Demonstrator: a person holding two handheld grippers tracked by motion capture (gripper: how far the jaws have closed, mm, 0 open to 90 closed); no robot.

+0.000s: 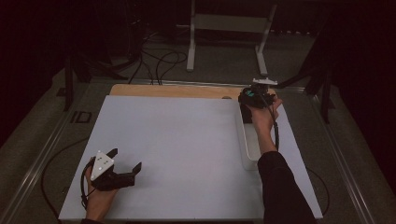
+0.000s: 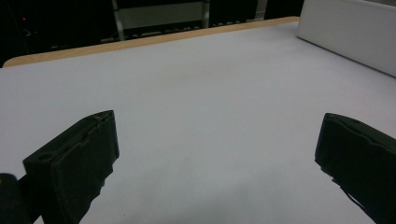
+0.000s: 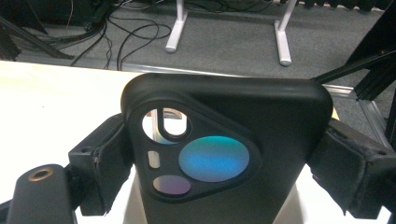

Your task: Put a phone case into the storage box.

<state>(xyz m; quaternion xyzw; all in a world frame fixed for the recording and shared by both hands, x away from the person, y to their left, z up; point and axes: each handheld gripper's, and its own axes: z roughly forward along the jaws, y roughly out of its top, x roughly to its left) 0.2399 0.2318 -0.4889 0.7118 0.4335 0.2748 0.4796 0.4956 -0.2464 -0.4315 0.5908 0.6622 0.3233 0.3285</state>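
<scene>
A black phone [image 3: 261, 116] in a case, its back and round camera lenses facing me, stands upright between the jaws of my right gripper [image 3: 226, 144], which is shut on its two sides. In the high view that right gripper [image 1: 247, 100] holds the phone [image 1: 246, 113] over the far end of a long white tray [image 1: 251, 151] at the table's right. My left gripper [image 1: 125, 159] rests low at the near left of the white table top [image 1: 187, 135]. In the left gripper view the left gripper [image 2: 219, 123] is open, with bare table between its jaws.
The tray's white wall [image 2: 350, 32] shows at the far right of the left gripper view. A wooden strip [image 1: 173, 90] borders the table's far edge. Beyond it, cables [image 1: 161, 60] and a white stand's legs [image 1: 191, 46] lie on the floor.
</scene>
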